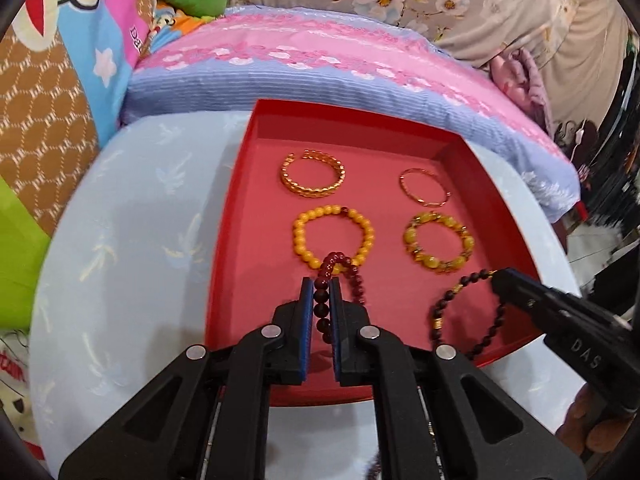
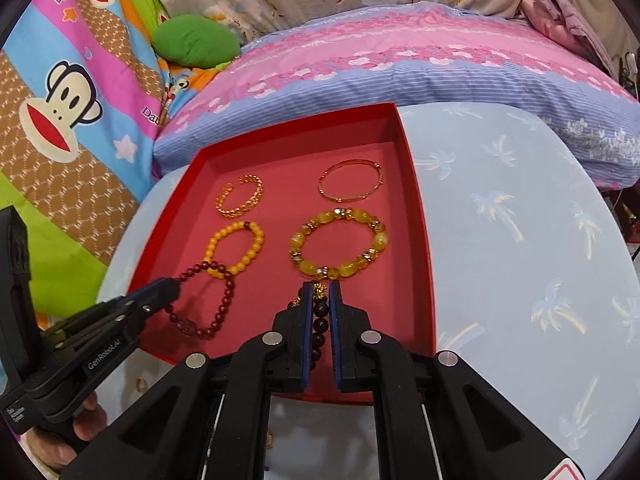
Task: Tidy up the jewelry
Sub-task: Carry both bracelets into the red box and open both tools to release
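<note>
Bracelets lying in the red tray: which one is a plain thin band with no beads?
The thin rose-gold bangle in the far right corner of the red tray. The woven gold cuff beside it is wider and open-ended; both nearer bracelets are beaded.

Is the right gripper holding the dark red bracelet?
No, the right gripper is shut on the black bracelet; the left gripper holds the dark red bracelet.

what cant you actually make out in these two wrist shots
- Left wrist view: the dark red bead bracelet has its near beads hidden between the left gripper pads.
- Right wrist view: the near half of the black bead bracelet is hidden below the right gripper.
- Both views: the red tray's near rim is covered by gripper bodies.
- The hands holding them are cut off by frame edges.
</note>
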Available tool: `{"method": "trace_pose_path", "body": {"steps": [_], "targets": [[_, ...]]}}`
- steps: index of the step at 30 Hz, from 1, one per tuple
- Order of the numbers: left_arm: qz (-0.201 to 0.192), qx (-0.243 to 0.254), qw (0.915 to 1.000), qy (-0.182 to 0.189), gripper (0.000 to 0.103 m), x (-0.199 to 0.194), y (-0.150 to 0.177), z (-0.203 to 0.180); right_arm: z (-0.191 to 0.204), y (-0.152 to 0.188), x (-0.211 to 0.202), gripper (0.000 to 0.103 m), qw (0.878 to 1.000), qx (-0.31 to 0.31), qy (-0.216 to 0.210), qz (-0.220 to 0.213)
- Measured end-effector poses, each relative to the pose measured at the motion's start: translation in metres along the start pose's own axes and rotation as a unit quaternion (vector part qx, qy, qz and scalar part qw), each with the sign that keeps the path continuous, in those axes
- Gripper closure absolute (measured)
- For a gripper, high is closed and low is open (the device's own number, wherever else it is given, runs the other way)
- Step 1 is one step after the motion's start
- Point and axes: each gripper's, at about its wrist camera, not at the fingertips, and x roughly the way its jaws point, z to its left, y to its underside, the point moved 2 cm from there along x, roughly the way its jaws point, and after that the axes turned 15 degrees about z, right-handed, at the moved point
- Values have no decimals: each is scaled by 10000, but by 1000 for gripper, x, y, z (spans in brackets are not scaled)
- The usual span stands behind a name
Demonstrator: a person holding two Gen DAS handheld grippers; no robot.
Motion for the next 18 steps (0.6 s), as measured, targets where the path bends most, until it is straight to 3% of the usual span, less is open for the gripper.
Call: {"method": "trace_pose_path", "body": {"steps": [7,12,16,18], "targets": [[-32,116,9988,-478,95,5,6,2,4,2,2,95,9987,-247,436,-97],[-144,189,9980,-592,94,3,7,-3,6,4,1,92,9984,-286,483,-112],[-244,142,9974,-660,83,-3,8,-5,7,8,-2,89,9983,-267,491,-161],[-266,126,9975,-645,83,-6,8,-5,8,9,-5,89,9982,-271,491,-189]]}}
